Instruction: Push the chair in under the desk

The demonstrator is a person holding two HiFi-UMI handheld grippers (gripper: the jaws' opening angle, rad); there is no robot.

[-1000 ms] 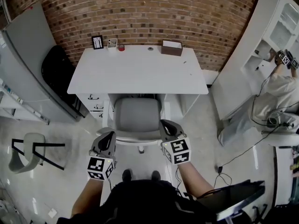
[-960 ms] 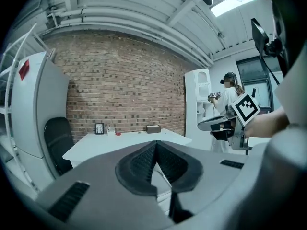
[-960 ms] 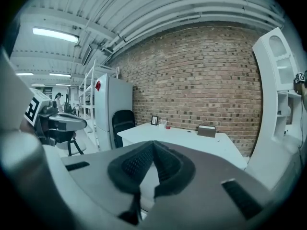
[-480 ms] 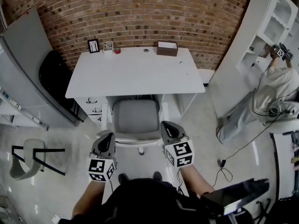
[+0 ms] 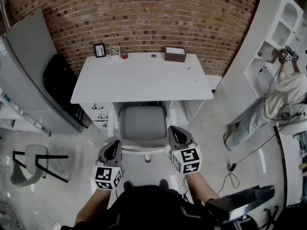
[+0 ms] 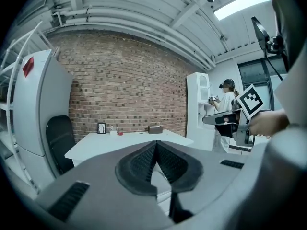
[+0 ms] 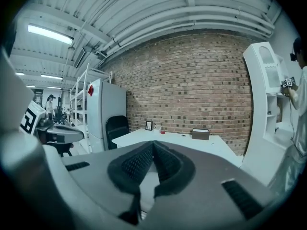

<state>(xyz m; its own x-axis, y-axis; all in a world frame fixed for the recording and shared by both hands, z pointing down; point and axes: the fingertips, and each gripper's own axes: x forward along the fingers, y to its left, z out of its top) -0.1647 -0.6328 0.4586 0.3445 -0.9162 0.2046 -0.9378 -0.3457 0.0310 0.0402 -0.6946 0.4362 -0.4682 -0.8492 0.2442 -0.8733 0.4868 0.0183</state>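
Against the brick wall point(image 5: 144, 13) we saw the white desk point(image 5: 144, 78), with the grey-seated, white-framed chair point(image 5: 142, 122) partly tucked into its kneehole. Our left gripper point(image 5: 113, 145) and right gripper point(image 5: 173, 131), each pressed together and empty, flanked its back. A brown box point(image 5: 175, 54) on the desk showed white contents.

A red brick wall point(image 5: 144, 13) stands behind, with glossy pale floor point(image 5: 72, 138) and white shelving point(image 5: 261, 32) at right.

We have chair point(image 5: 142, 122): grey seat, white frame, upright, squared to white desk point(image 5: 144, 78). Far seat edge at desk front, rest of seat showing our side.
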